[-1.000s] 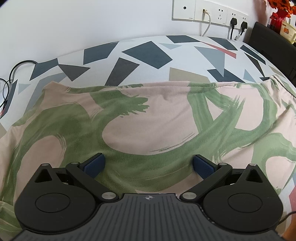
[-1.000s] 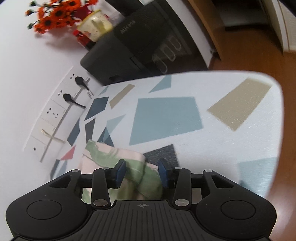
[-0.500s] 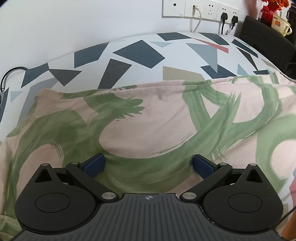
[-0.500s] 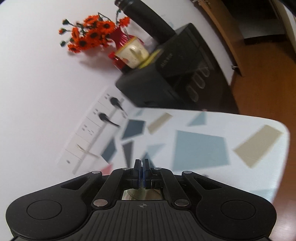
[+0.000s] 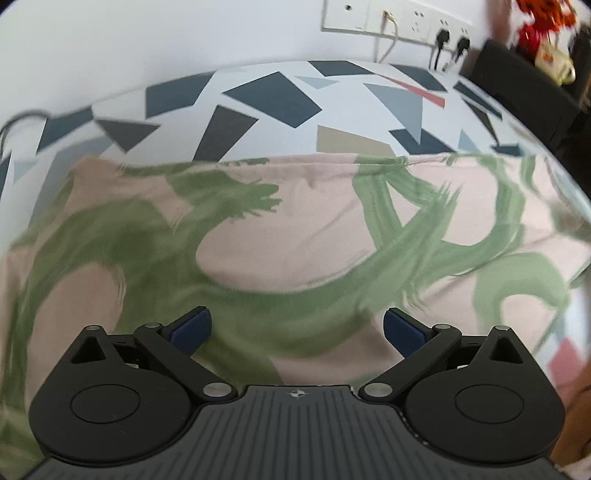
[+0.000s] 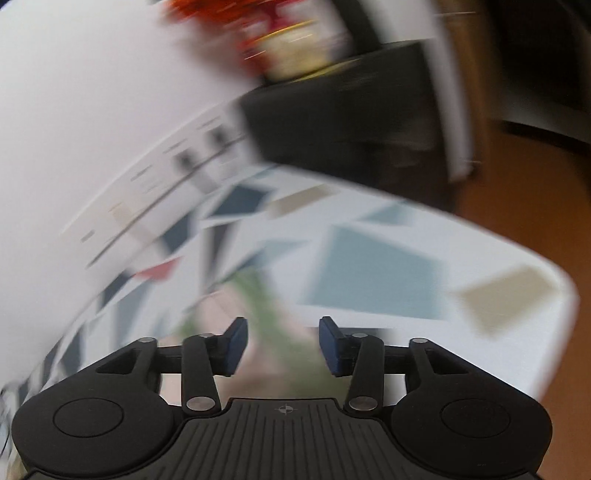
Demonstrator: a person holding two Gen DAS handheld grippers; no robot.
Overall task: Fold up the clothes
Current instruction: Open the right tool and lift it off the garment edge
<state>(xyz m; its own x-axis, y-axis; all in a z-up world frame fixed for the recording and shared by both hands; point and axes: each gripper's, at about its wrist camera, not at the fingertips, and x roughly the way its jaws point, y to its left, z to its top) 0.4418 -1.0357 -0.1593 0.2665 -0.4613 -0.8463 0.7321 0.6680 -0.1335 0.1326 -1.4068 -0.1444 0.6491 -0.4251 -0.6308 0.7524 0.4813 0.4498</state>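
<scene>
A pink garment with green brush strokes (image 5: 280,243) lies spread flat on a table with a geometric patterned cloth (image 5: 266,96). My left gripper (image 5: 297,328) is wide open and empty, hovering over the garment's near part. My right gripper (image 6: 282,345) is open and empty above the garment's right end (image 6: 258,295), which looks blurred in the right wrist view.
Wall sockets with plugs and a cable (image 5: 406,22) sit on the white wall behind the table. A black box (image 6: 343,122) with a vase of orange flowers (image 6: 266,22) stands at the table's far right. The table's right edge (image 6: 546,284) drops to a wooden floor.
My right gripper was shut half a second ago and is now open, with the garment's end below it. The left gripper stays open and has shifted slightly over the garment.
</scene>
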